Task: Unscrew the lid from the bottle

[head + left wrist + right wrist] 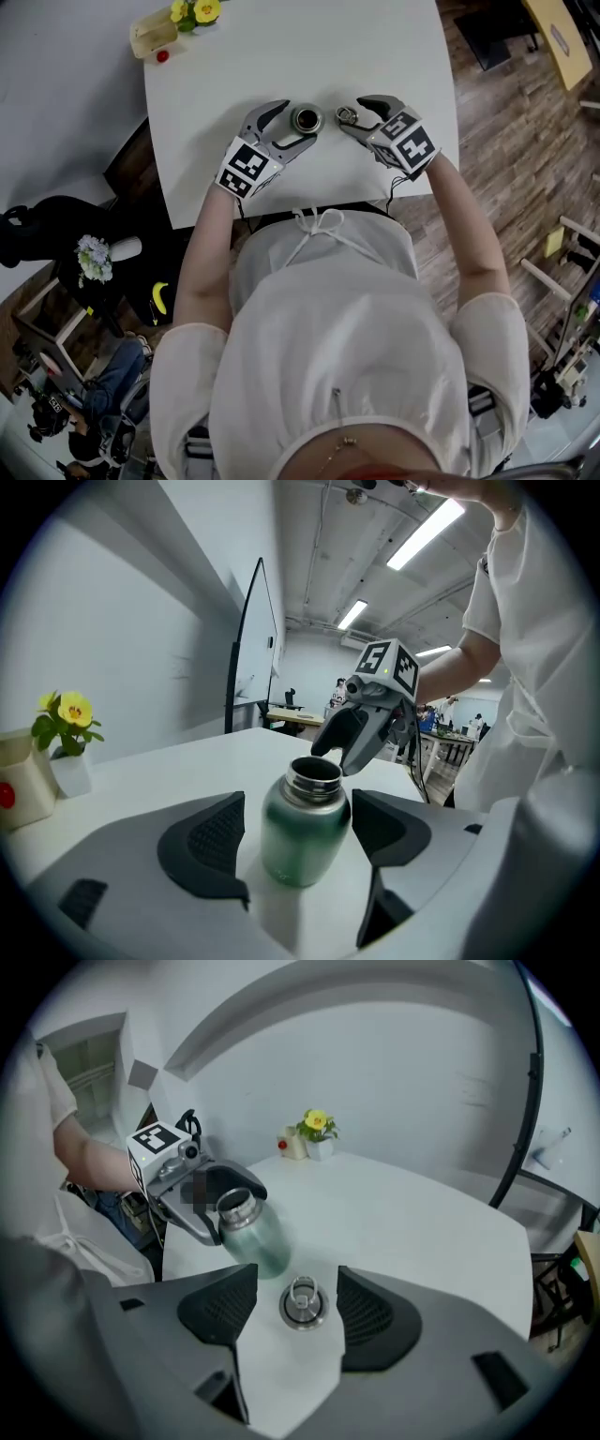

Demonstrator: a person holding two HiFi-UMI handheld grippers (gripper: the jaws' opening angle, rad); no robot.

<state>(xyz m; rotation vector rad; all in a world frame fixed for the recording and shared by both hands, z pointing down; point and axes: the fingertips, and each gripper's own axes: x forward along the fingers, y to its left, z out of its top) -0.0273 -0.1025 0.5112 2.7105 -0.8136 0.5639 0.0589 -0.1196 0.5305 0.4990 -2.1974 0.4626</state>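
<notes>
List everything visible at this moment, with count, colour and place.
table: one, white, under everything
bottle: one, green with a steel neck, mouth open, standing between the left gripper's jaws
lid: one, steel with a ring on top, lying on the table between the right gripper's jaws
flowers: one small pot, yellow blooms, far table corner
box: one, cream with a red spot, beside the flowers
left gripper: one, grey, jaws either side of the bottle, a gap showing at one pad
right gripper: one, grey, jaws open, clear of the lid
</notes>
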